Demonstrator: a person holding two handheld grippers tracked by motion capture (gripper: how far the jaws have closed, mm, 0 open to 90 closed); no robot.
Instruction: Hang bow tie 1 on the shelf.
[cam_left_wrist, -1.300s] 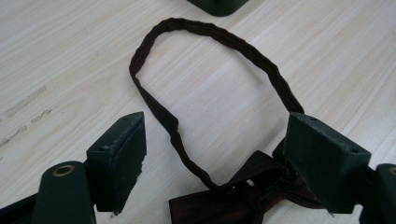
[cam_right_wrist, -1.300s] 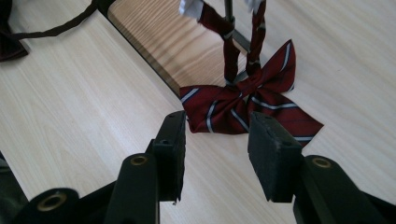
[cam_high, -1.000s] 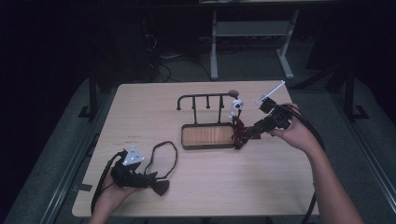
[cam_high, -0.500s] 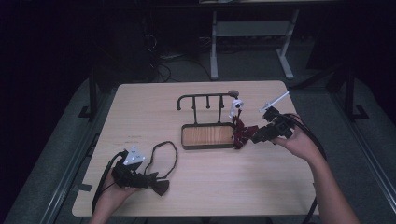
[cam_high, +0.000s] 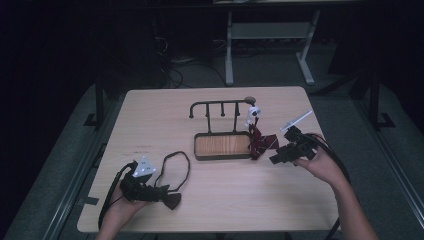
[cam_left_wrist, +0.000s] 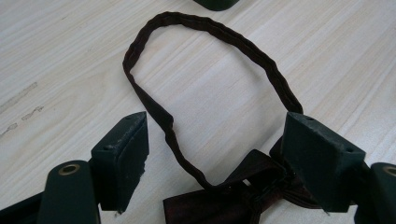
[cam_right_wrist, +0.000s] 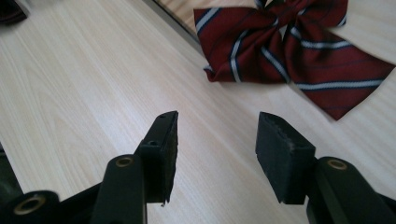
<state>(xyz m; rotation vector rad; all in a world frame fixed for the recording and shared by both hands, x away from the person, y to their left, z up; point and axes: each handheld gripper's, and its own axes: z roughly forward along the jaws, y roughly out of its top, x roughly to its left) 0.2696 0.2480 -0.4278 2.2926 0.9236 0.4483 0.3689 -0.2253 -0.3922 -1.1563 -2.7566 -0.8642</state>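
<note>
Since the earlier frames the right tool (cam_high: 280, 156) has dropped from beside the rack to low over the desk (cam_high: 150, 125), right of centre in the high view, and drawn back a little from the red bow tie (cam_right_wrist: 289, 51). That striped tie lies flat, partly on the corner of the tray (cam_high: 222, 146) and partly on the desk, in the upper right of the right gripper view; the tool's jaws are spread wide and empty just short of it, likely lined up for a pinch. On the rack (cam_high: 220, 107) above the tray hangs a small white thing I cannot make out. At lower left the left tool (cam_high: 150, 192) rests on the desk, jaws wide, straddling the dark bow tie (cam_left_wrist: 233, 198) whose strap (cam_left_wrist: 205, 65) loops out ahead; nothing is clamped. Both forearms enter from the bottom edge, the right one angled inward toward the tray
</note>
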